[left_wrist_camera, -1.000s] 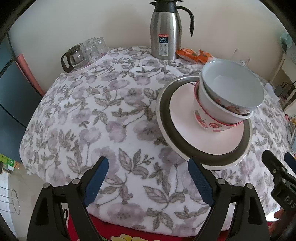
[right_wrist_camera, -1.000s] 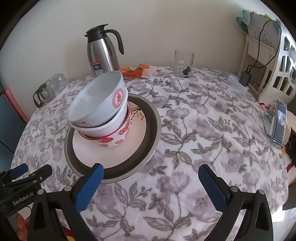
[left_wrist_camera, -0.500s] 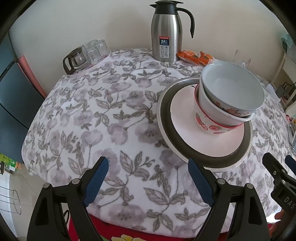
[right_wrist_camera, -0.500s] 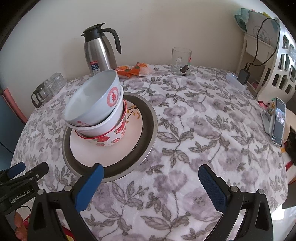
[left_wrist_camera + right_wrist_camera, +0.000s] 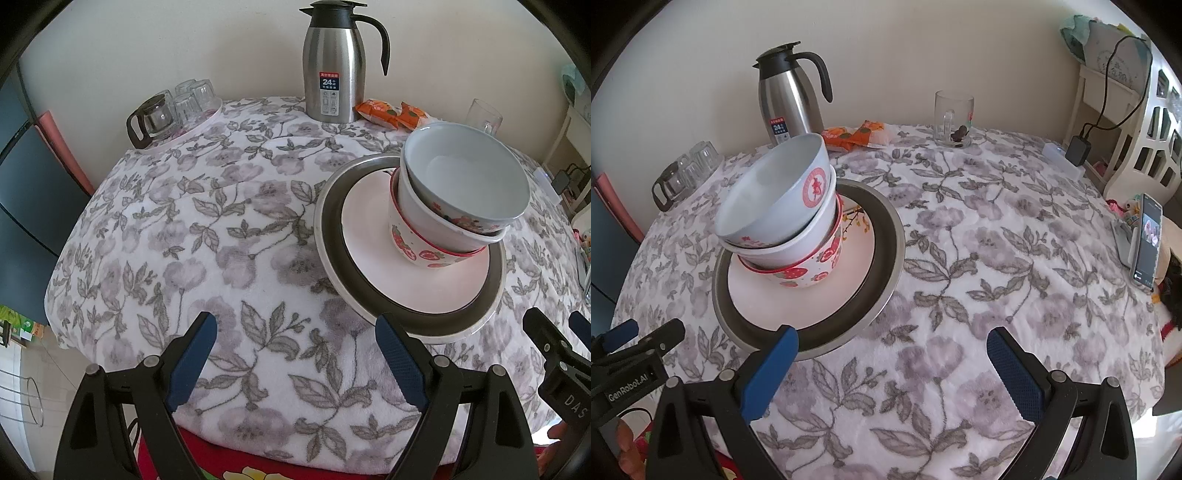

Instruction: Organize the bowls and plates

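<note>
Left wrist view first: the left gripper (image 5: 291, 354) hangs low over the near edge of the desk (image 5: 207, 236), its blue-padded fingers spread wide apart with nothing between them; its right finger tip overlaps the near rim of the dark-rimmed plate (image 5: 332, 236) in the picture, though I cannot tell whether it touches. On that plate lies a paler plate (image 5: 365, 254), and on this stand the stacked bowls: a strawberry-patterned bowl (image 5: 417, 247) at the bottom, a plain white bowl (image 5: 436, 225) nested in it, and a pale blue bowl (image 5: 469, 184) on top, tilted toward the right; the whole stack sits to the right of the left gripper. At the far edge stands a steel thermos jug (image 5: 334, 74), with an orange snack packet (image 5: 391, 114) just beside it and a small glass teapot (image 5: 151, 118) with upturned glasses at the far left.

From the right wrist view, the right gripper (image 5: 894, 369) is likewise held low at the near side, level, jaws wide apart and empty; the plates lie to its left, its left finger over the dark rim; a glass mug (image 5: 953, 118) stands far off, and a phone (image 5: 1147, 240) is propped at the right.
</note>
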The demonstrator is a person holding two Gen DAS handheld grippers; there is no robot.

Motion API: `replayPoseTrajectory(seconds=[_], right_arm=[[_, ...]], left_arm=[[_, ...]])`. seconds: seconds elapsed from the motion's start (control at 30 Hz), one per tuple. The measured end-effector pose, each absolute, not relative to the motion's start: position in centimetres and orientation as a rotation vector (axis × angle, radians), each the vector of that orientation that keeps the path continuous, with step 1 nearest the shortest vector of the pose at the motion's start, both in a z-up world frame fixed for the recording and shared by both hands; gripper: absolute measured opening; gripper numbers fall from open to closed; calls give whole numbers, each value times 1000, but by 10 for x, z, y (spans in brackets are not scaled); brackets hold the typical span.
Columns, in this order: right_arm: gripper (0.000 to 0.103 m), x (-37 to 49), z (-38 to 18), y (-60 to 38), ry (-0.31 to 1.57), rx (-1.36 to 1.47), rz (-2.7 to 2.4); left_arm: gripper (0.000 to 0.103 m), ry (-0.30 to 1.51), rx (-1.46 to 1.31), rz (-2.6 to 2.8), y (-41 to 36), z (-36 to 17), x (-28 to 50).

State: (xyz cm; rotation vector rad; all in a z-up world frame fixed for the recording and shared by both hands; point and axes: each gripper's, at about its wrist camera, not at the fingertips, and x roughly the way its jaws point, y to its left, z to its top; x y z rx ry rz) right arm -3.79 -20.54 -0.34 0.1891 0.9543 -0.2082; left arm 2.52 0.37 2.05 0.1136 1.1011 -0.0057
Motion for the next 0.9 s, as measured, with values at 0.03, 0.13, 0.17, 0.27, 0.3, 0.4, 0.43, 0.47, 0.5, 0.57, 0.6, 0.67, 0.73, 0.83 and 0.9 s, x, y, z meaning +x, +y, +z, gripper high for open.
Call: replayPoseTrajectory(seconds=[0.03, 0.13, 0.17, 0.27, 0.3, 0.4, 0.43, 0.47, 0.5, 0.57, 0.6, 0.67, 0.73, 0.83, 0.9], right_arm=[[103, -37, -3, -206, 956, 189, -208], [103, -37, -4, -206, 959, 188, -208], [103, -37, -4, -206, 961, 188, -208], [103, -36, -5, -205, 965, 186, -207], [103, -36, -5, -205, 966, 185, -206], [103, -36, -5, -206, 969, 183, -206], [103, -36, -5, -206, 970, 183, -206], [103, -36, -5, -206, 971, 184, -205], [103, -36, -5, -206, 970, 184, -206], [103, -36, -6, -206, 972, 184, -207], [103, -36, -6, -206, 973, 184, -208], [103, -36, -7, -206, 976, 184, -209], [103, -36, -7, -207, 978, 184, -210], [103, -36, -7, -207, 978, 184, -210], [103, -36, -7, -207, 979, 184, -210]], left_arm=[[88, 1102, 111, -6, 4, 20, 25], [88, 1102, 110, -6, 5, 20, 25], [88, 1102, 109, -7, 5, 20, 25], [88, 1103, 108, -9, 5, 20, 25], [88, 1104, 108, -9, 5, 20, 25], [88, 1103, 105, -10, 5, 21, 25], [88, 1103, 107, -10, 5, 20, 25], [88, 1103, 108, -11, 5, 20, 25], [88, 1103, 108, -11, 5, 20, 25], [88, 1104, 108, -9, 5, 21, 25], [88, 1104, 108, -9, 5, 21, 25], [88, 1104, 106, -9, 5, 20, 25], [88, 1105, 103, -8, 5, 20, 25], [88, 1105, 104, -9, 5, 20, 25], [88, 1107, 105, -12, 5, 20, 25]])
